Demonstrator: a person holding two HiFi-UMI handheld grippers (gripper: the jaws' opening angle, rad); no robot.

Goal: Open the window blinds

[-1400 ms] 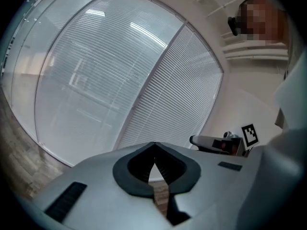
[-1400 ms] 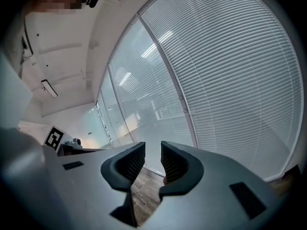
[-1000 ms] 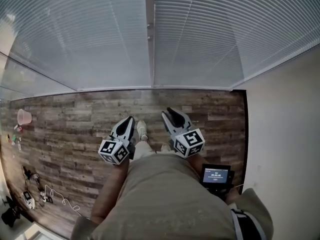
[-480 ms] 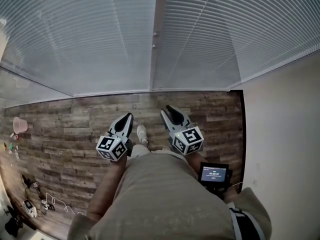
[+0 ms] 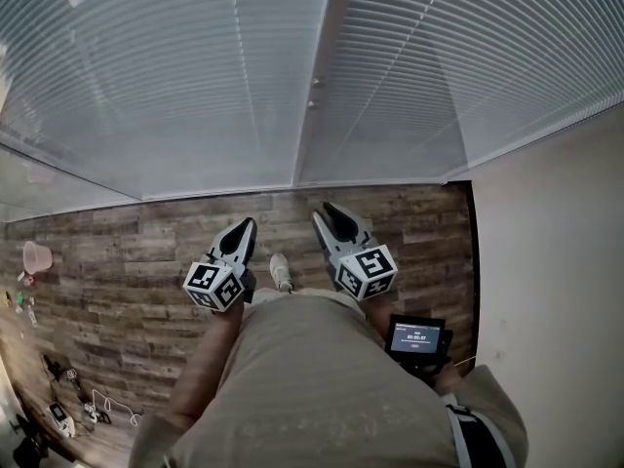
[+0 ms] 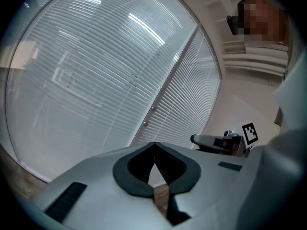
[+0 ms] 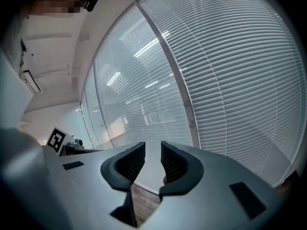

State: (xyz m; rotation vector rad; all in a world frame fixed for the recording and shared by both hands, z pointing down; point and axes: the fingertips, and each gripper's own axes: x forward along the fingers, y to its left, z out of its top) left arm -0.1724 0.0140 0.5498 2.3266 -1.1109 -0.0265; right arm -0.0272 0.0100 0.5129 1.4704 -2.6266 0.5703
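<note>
I am working the approach step. I am holding both tools out in front of me, facing the window blinds [image 5: 185, 76], and neither tool is touching them yet. The left tool [image 5: 246, 230] is showing its jaws closed tip to tip on nothing. The right tool [image 5: 331, 214] is holding its jaws partly apart, with a clear gap between the pads and nothing in it.

The blinds are hanging straight ahead in two panels, one on either side of a slim upright post [image 5: 314, 135]. They are reaching down to just above the wooden floor [image 5: 127, 252], and a plain wall [image 5: 556, 261] is closing off the right side.

I am judging that the next move calls for getting close to the post and finding a wand or cord. I am seeing none so far, only two small fittings [image 5: 314, 83] on the post, too small to identify.

The slats are thin, pale and horizontal. They are lying fully lowered and tilted shut, with soft light glowing through them.
</note>
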